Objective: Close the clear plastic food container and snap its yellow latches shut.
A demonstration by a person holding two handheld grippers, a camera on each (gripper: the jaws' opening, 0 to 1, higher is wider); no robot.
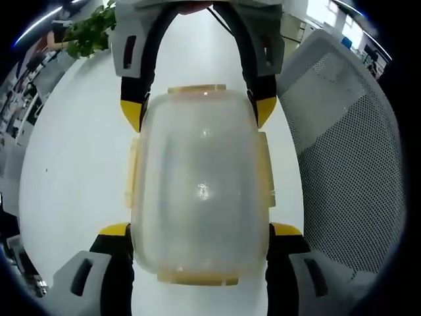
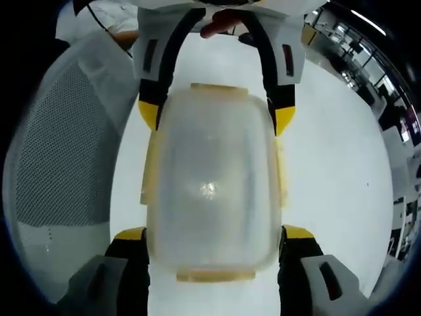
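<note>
My left hand-held gripper [image 1: 199,240] and right hand-held gripper [image 2: 214,243] each clamp an end of the clear plastic food container [image 1: 200,184], lid on, yellow-tipped jaws pressed against its sides above the white table [image 1: 72,151]. Its pale yellow latches [image 1: 196,88] lie along the edges. A grey mesh chair [image 1: 348,151] stands beside the table, a green plant [image 1: 89,29] beyond.

white table [image 1: 79,171] — bare top | grey mesh chair [image 1: 342,151] — beside table | green plant [image 1: 89,29] — far edge
</note>
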